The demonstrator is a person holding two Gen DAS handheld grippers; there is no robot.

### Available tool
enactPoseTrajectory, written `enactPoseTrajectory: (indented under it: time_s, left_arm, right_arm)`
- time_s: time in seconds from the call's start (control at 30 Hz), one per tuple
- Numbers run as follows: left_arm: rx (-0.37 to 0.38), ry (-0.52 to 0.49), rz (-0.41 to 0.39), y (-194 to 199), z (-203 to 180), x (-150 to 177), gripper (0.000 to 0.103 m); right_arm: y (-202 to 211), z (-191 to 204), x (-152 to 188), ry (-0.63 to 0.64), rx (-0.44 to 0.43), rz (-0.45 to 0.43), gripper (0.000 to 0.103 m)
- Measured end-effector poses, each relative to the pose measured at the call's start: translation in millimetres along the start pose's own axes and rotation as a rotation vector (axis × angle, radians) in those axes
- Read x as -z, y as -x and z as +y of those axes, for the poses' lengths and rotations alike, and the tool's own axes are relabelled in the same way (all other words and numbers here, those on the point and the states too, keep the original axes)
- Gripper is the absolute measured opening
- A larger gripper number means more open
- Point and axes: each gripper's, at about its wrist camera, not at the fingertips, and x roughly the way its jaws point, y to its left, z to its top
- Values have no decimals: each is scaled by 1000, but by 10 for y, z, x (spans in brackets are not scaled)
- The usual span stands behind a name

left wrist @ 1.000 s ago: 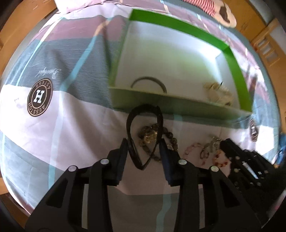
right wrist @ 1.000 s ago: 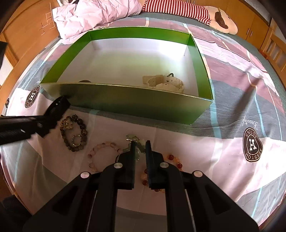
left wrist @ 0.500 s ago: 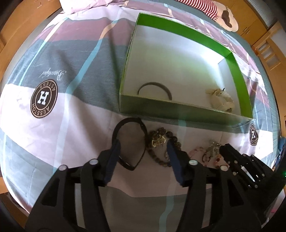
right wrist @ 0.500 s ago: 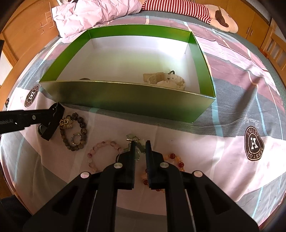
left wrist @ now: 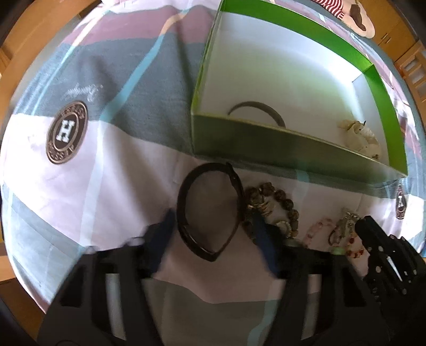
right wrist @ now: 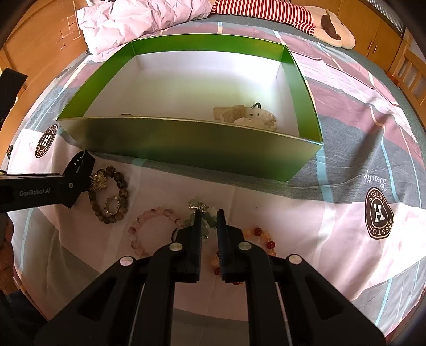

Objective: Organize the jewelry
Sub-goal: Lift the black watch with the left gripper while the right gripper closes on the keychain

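A black bangle [left wrist: 210,210] lies on the bedspread in front of the green box [left wrist: 279,149]. My left gripper [left wrist: 213,231] is open, its fingers on either side of the bangle's near end. A brown bead bracelet [left wrist: 274,205] lies just right of it and shows in the right wrist view [right wrist: 110,197] too. My right gripper [right wrist: 207,226] has its jaws close together around a pale green charm piece [right wrist: 203,213]. A pink bead bracelet [right wrist: 151,226] and an orange-red bracelet [right wrist: 261,239] lie beside it. The box holds a dark bangle [left wrist: 257,111] and a cream watch [right wrist: 245,117].
The box walls stand between the jewelry and the box floor. A crumpled pink quilt [right wrist: 138,21] and a striped plush [right wrist: 279,13] lie behind the box. Wooden cabinets [right wrist: 378,37] edge the bed. The left gripper shows in the right wrist view [right wrist: 77,175].
My left gripper opened wide and pulled back, leaving the black bangle flat on the bedspread. The right gripper stayed put over the green charm.
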Motion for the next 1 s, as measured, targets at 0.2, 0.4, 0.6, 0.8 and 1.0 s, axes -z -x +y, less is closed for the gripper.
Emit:
enactPoseTrajectory:
  time_s: [0.2, 0.4, 0.6, 0.8, 1.0]
  left_arm:
    - [18, 34, -9, 48, 98, -3, 39]
    - [8, 17, -68, 267, 85, 10, 39]
    - [23, -6, -94, 417, 13, 60, 39]
    - [30, -26, -112, 510, -33, 142, 39]
    - [26, -30, -118, 533, -28, 158, 40]
  right_arm:
    - [-4, -5, -4, 2, 0, -1, 10]
    - [-10, 2, 0, -2, 1, -3, 10]
    - [-2, 6, -5, 1, -2, -8, 10]
    - [34, 20, -10, 5, -6, -19, 10]
    - [81, 19, -19, 0, -16, -30, 10]
